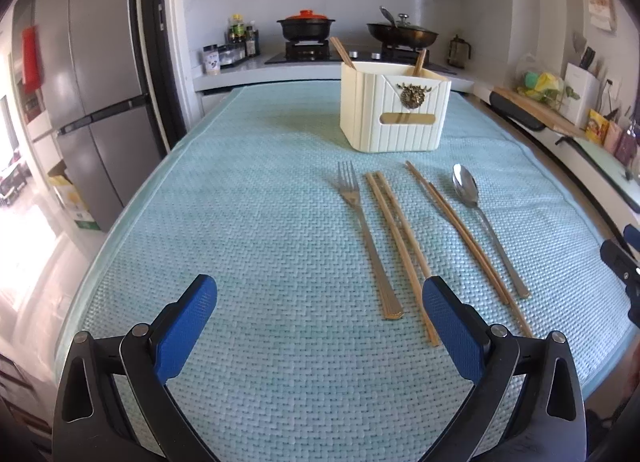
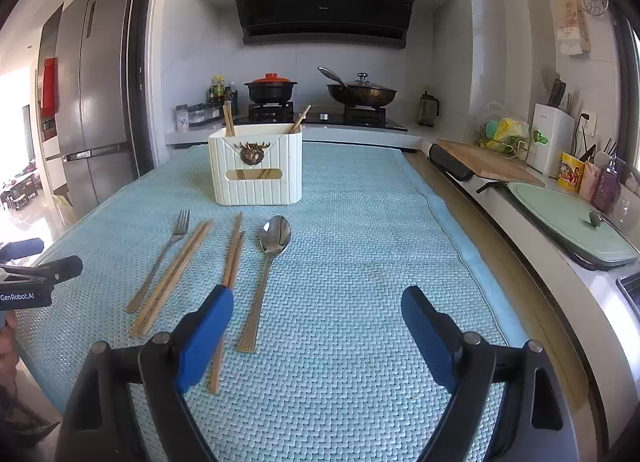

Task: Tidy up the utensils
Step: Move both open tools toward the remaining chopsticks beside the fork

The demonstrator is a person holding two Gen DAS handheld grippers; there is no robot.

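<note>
Both claws hang released over the near edge of the table: the left gripper (image 1: pixel 320 304) and the right gripper (image 2: pixel 318 312) each stand wide with nothing between the blue pads.

Largest on the light-blue mat (image 1: pixel 248 230) is the cream utensil holder (image 1: pixel 394 112), standing toward the far edge with a couple of chopsticks already leaning inside. It looks rigid and light, likely to skid if bumped.

In front of it, in a row running toward the near edge, lie a fork (image 1: pixel 366 234), a first pair of chopsticks (image 1: pixel 394 230), a second pair of chopsticks (image 1: pixel 460 230) and a spoon (image 1: pixel 480 218). The metal pieces are probably stiff and slippery, best pinched across the handle near the middle. The chopsticks are thin and light, and a pair may split or roll; grip both together mid-length.

Nothing blocks the way to the holder. The stove, pots and fridge stand beyond the table.
</note>
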